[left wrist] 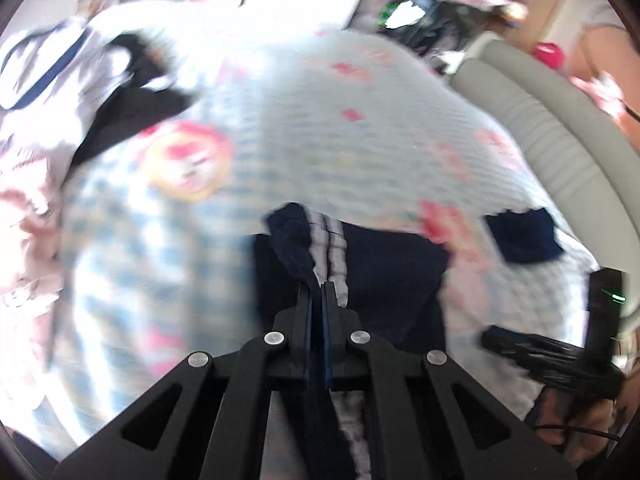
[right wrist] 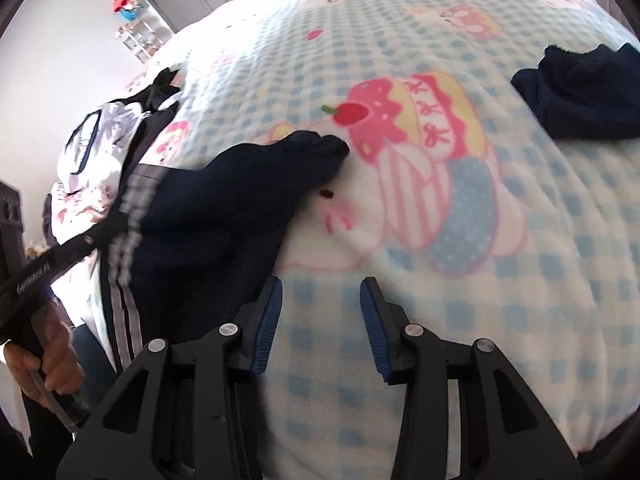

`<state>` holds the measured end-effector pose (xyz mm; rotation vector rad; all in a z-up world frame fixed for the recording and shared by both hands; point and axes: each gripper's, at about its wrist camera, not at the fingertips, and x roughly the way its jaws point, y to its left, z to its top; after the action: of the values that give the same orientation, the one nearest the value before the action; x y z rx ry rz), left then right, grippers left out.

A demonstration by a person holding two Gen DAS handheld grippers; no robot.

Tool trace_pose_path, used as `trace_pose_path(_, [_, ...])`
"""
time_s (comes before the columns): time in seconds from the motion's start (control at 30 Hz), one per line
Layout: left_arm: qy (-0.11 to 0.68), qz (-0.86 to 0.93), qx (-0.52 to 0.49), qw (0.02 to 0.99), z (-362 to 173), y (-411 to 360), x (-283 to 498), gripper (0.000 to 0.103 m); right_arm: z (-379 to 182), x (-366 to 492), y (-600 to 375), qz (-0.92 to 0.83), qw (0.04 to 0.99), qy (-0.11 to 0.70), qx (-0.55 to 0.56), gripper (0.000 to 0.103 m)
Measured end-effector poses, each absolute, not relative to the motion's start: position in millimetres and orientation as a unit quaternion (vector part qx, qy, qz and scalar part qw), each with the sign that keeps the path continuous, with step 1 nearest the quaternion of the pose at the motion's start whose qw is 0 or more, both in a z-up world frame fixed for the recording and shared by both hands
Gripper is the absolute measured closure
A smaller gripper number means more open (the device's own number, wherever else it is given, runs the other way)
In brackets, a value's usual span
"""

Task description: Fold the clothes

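Observation:
A navy garment with white side stripes [left wrist: 360, 264] lies on the checked cartoon blanket [left wrist: 320, 120]. My left gripper [left wrist: 319, 286] is shut on its striped edge and holds it up. In the right wrist view the same navy garment [right wrist: 224, 200] lies at the left, with the left gripper's black body [right wrist: 52, 256] across its stripes. My right gripper [right wrist: 320, 284] is open and empty over the blanket [right wrist: 440, 280], just right of the garment. A second small navy piece [right wrist: 580, 96] lies at the far right, also in the left wrist view [left wrist: 524, 240].
A heap of white, floral and dark clothes [left wrist: 80, 80] lies at the far left of the bed, also in the right wrist view [right wrist: 100, 152]. A grey padded headboard [left wrist: 560, 128] runs along the right. A door and shelves [right wrist: 160, 8] stand beyond the bed.

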<state>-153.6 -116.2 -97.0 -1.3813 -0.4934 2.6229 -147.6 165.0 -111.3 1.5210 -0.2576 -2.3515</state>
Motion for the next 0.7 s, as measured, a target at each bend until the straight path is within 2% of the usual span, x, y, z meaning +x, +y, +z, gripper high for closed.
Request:
trace_pose_path(0.07, [-0.156, 0.833, -0.526, 0.076, -121.9, -128.1, -165.5, 0.097, -103.0, -147.1, 159.8, -0.829, 0.168, -0.084, 0.526, 0.061])
trace_pose_path(0.17, [-0.147, 0.844, -0.514, 0.045, -121.8, -136.1, -159.8, 0.097, -101.2, -157.3, 152.5, -0.832, 0.170, -0.069, 0.524, 0.059])
trace_pose_path(0.33, [-0.187, 0.889, -0.413, 0.071, -91.7, -137.9, -144.4, 0.097, -108.0, -195.7, 154.5, -0.836, 0.135, -0.064, 0.528, 0.059])
trace_pose_path(0.47, [-0.181, 0.890, -0.404, 0.110, -82.9, -126.6, -146.7, 0.097, -120.5, -231.2, 147.9, -0.832, 0.121, -0.051, 0.539, 0.059])
trace_pose_path(0.6, [-0.211, 0.886, -0.394, 0.123, -80.3, -134.8, -148.1, 0.095, -129.3, -249.7, 134.4, -0.826, 0.126, -0.040, 0.548, 0.059])
trace_pose_path(0.63, [-0.216, 0.871, -0.418, 0.143, -92.2, -133.7, -155.7, 0.091, -129.0, -251.2, 130.6, -0.826, 0.134, -0.039, 0.546, 0.059])
trace_pose_path(0.7, [-0.201, 0.857, -0.457, 0.131, -118.6, -126.0, -163.9, 0.090, -125.4, -252.0, 121.5, -0.829, 0.153, -0.030, 0.537, 0.059])
